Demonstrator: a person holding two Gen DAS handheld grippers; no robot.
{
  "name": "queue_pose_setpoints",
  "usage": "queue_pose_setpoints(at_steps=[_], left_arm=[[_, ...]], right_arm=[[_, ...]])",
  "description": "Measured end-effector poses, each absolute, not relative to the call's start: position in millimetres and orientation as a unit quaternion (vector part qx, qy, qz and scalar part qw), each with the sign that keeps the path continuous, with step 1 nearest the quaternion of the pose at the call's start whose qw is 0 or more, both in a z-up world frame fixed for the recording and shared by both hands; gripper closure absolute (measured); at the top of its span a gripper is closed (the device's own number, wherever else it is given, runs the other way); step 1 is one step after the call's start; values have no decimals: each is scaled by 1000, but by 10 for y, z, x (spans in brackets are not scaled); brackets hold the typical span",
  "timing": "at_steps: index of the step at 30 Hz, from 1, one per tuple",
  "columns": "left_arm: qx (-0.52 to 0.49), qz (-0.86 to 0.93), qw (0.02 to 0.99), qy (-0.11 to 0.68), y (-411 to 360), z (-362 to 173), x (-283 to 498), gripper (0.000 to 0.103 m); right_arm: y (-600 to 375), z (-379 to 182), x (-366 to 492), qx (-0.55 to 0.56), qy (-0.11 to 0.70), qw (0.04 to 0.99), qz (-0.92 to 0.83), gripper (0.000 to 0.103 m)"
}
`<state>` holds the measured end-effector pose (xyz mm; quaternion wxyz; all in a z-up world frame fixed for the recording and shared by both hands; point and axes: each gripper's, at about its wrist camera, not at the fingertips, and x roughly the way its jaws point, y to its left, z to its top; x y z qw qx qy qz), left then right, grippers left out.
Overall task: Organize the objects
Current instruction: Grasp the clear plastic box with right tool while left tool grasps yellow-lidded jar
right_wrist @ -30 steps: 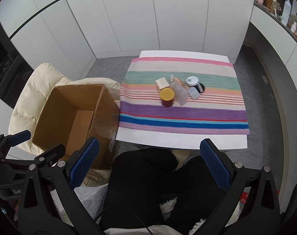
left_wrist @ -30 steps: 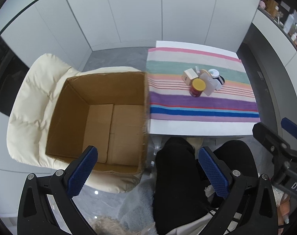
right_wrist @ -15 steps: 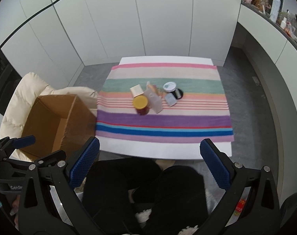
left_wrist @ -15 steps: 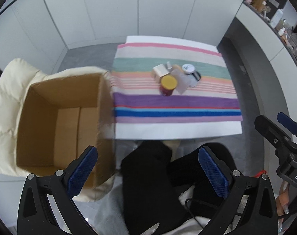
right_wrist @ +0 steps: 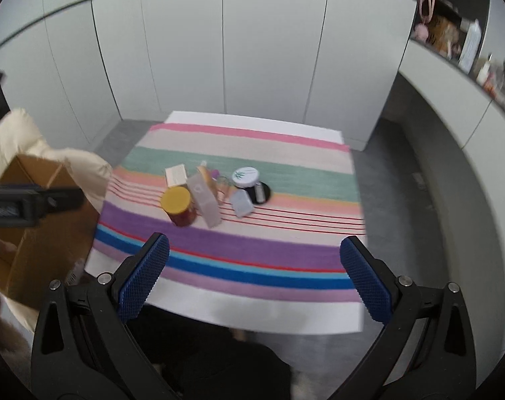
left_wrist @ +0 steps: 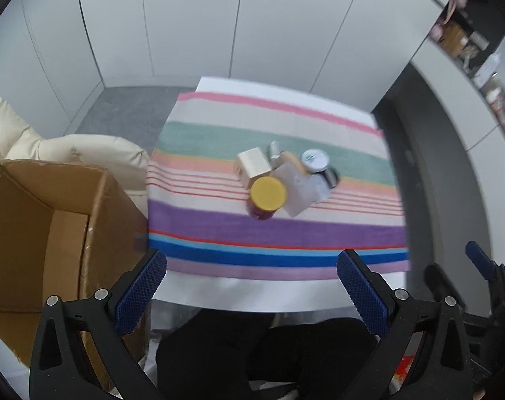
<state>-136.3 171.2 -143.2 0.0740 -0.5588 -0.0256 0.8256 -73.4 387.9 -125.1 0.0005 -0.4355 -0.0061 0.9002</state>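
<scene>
Both views are bright and evenly lit by soft, diffuse indoor light with no visible lamp; shadows are faint, only slight darkening beneath the cluster of small items (right_wrist: pixel 215 193) on the striped cloth (right_wrist: pixel 239 253). No strong glare appears on the white wall panels (right_wrist: pixel 265 40). Heavy fisheye distortion bends the panel seams into curves and leaves black corners around each circular picture. Motion blur softens both views, smearing the striped cloth's edges and, in the right wrist view, the shelf clutter (right_wrist: pixel 452 36) at upper right. The blue pads (left_wrist: pixel 140 291) in the foreground look comparatively sharp, their textured grid visible.
</scene>
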Motion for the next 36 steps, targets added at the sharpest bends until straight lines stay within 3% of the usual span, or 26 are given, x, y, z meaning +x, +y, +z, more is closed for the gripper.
queue_pose_setpoints(at_steps=[6, 11, 22, 25, 29, 33, 36], left_arm=[[-566, 823, 41, 23, 1867, -1957, -1634, 1], [-591, 806, 46, -4, 1846, -2408, -1791, 0], [-624, 780, 23, -27, 1603, -3143, -2098, 1], [-629, 776, 31, -32, 1630, -3259, -2145, 1], [-632, 772, 44, -42, 1660, -3381, -2200, 1], [-635, 769, 55, -52, 1726, -3430, -2255, 1], [-635, 768, 63, -61, 1785, -3485, -2292, 1]], right_arm=[[3858, -1752, -1109, -445, -2, -22, 895, 0], [3712, -2177, -1420, -446, -26, -49, 893, 0], [3477, -3005, -2054, -472, -57, -97, 875, 14], [3388, -3146, -2133, -475, -75, -102, 871, 25], [3347, -3287, -2235, -485, -73, -111, 864, 65], [3436, -3284, -2187, -483, -46, -119, 866, 74], [3575, -3187, -2075, -480, -18, -119, 869, 74]])
